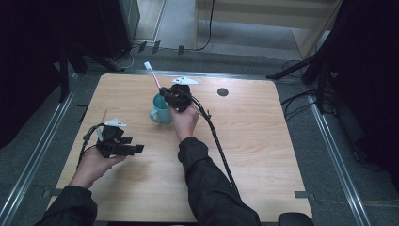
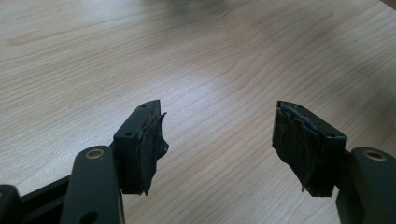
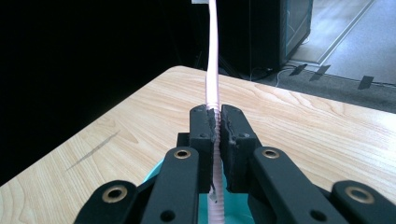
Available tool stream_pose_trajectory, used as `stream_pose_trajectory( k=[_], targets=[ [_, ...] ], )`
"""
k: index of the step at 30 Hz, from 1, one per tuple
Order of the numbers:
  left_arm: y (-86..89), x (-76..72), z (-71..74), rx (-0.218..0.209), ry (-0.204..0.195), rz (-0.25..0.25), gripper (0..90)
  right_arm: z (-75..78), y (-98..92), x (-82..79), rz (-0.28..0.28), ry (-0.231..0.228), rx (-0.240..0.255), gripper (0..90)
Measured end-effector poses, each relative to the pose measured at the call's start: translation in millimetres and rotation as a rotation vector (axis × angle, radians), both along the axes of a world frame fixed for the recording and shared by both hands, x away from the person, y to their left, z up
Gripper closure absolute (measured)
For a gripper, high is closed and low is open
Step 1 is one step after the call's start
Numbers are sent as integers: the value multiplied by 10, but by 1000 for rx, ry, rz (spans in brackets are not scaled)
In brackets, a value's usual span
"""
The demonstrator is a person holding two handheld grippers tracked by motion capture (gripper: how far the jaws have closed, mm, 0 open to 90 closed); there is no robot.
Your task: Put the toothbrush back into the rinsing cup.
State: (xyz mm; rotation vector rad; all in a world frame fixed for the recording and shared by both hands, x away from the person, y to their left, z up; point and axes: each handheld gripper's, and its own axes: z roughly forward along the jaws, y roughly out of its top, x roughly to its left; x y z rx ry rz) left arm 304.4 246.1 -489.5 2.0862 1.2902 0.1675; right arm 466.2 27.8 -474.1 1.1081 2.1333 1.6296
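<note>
A pink toothbrush (image 1: pixel 151 74) with a white head sticks up and away from my right gripper (image 1: pixel 165 93), which is shut on its handle. In the right gripper view the pink handle (image 3: pixel 213 56) rises between the two closed jaws of my right gripper (image 3: pixel 218 119). Just below the jaws is a teal mug (image 1: pixel 161 110), its rim (image 3: pixel 161 169) showing under the gripper. My left gripper (image 1: pixel 139 149) is held low over the near left of the wooden table (image 1: pixel 254 132). It stands open (image 2: pixel 219 135) with bare wood between its fingers.
A small dark round hole (image 1: pixel 222 92) sits in the tabletop at the back right. A black cable (image 1: pixel 219 141) trails from the right gripper toward the near edge. Dark stands and cables surround the table on the floor.
</note>
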Motion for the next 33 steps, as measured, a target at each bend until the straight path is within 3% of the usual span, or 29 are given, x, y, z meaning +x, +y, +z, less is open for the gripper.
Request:
stream_pose_trajectory(
  k=[10,33],
  targets=[
    [-12,4,-4,6,2,-2,334,-85,-61,-64,-2,17,-7,846],
    [-13,7,-9,4,7,-4,335,-113,-48,-68,0,25,-48,837]
  ],
)
